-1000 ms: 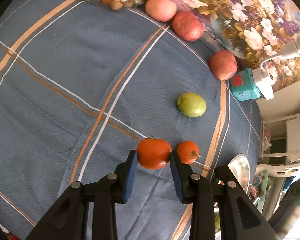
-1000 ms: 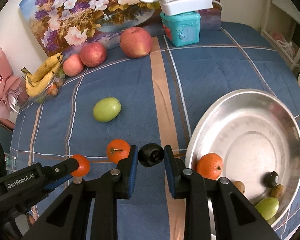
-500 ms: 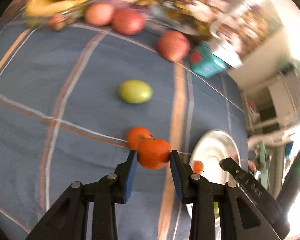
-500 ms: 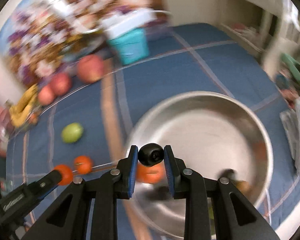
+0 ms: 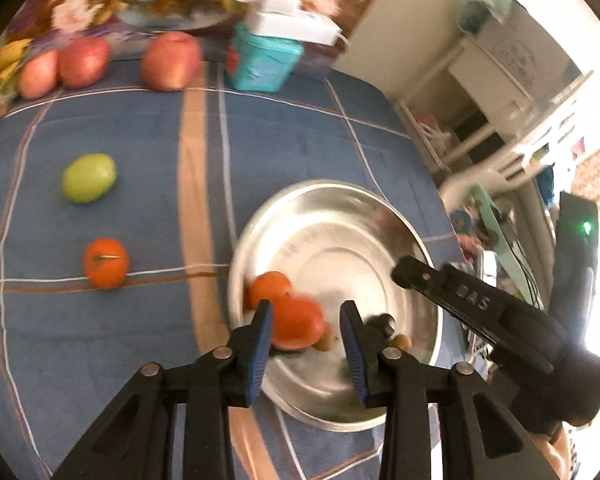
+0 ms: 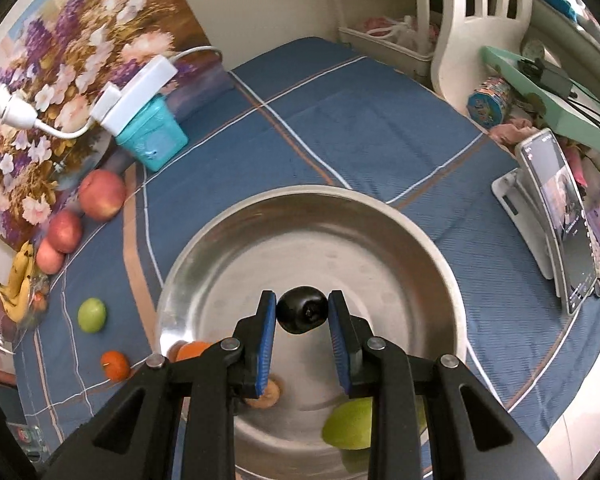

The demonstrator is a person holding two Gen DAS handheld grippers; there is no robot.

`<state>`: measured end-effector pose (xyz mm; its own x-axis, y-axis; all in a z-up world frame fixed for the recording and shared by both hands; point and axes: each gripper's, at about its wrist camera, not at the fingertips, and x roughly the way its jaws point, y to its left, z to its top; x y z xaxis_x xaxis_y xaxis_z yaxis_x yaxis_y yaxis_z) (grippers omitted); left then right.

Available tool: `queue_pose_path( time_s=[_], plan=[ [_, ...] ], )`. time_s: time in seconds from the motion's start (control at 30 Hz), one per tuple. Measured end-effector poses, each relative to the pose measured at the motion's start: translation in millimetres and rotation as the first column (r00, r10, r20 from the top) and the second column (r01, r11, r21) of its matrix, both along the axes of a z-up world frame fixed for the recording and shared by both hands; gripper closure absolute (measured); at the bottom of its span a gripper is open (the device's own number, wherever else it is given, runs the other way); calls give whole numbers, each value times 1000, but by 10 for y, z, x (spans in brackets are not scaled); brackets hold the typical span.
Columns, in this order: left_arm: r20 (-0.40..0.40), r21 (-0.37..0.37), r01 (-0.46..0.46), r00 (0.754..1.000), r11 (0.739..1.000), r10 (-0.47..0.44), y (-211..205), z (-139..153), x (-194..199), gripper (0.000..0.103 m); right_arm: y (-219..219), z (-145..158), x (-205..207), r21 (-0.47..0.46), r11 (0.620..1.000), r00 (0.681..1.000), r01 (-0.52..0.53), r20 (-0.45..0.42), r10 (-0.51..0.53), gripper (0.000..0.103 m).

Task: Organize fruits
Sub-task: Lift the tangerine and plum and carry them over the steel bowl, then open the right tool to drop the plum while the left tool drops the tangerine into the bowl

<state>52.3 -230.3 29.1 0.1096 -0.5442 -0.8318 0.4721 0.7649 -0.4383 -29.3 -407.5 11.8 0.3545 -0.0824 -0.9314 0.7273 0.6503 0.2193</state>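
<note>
On the blue plaid tabletop [image 5: 132,148], the far left edge carries a bunch of bananas [image 6: 20,280] and three red apples [image 5: 84,60] lined up against a flower painting [image 6: 60,80], with a teal box [image 5: 260,62] just to their right under a white power strip [image 6: 140,88]. Nearer, on open cloth left of the centre stripe, a green fruit [image 5: 88,178] lies alone, and a small orange [image 5: 106,263] sits on a white line of the plaid, well apart from it. The steel bowl [image 5: 380,220] stands right of the stripe, toward the near right corner. The left claw [image 5: 306,334] hangs over the bowl's near left rim, its jaws opening; a blurred orange fruit [image 5: 298,322] sits between the blue pads, apparently clear of the right pad, with another orange [image 5: 268,286] just behind it and small brown and dark fruits beside them in the bowl. The right claw [image 6: 302,316] hovers over the middle of the bowl, pinching a small black fruit [image 6: 302,314] firmly between both pads. Below it in the bowl lie a brown fruit [image 6: 266,396] and a green one [image 6: 350,424]. Near the tabletop's right edge, a phone [image 6: 560,220] leans on a white stand.
</note>
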Motion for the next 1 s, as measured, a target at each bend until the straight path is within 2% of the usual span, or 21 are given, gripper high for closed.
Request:
queue_pose_path(
  time_s=[0.03,0.1,0.23,0.33,0.43,0.5,0.57,0.73,0.8,0.87,1.0],
  plan=[
    [4,5,7,1000,1000,-7,-22,-2,-7,47,-15,-4,-19,3,1000,1000,4,-2,-4,75],
    [14,4,12,1000,1000,-12,-32,11,-23,44,-45,-13,-41,12,1000,1000,16,1,-16,74],
    [3,22,-18,1000,1000,18,54,-9,31,42,-75,-10,-59,16,999,999,33,5,-33,49],
    [-7,63,-68,998,996,69,145,-69,89,32,-61,-3,-46,17,1000,1000,26,9,-26,44],
    [-10,138,-143,989,980,146,293,-142,181,22,-25,-14,-5,0,1000,1000,2,-13,-2,25],
    [6,211,-214,976,954,217,416,-190,252,12,20,-17,27,-11,1000,1000,-20,-23,20,22],
    [30,237,-271,962,933,272,537,-211,302,0,59,-25,69,-23,999,999,-38,-34,37,17],
    [139,286,-400,917,871,375,813,-107,420,0,206,-35,185,-62,994,995,-90,-53,86,17],
    [185,307,-450,892,838,412,939,-53,461,0,288,-34,245,-65,991,992,-120,-50,117,16],
    [226,336,-491,870,803,438,1063,-14,504,0,416,-23,318,-85,983,986,-161,-53,157,3],
    [276,367,-555,831,747,482,1381,43,628,0,741,23,484,-126,957,965,-262,-56,257,2]
  ],
)
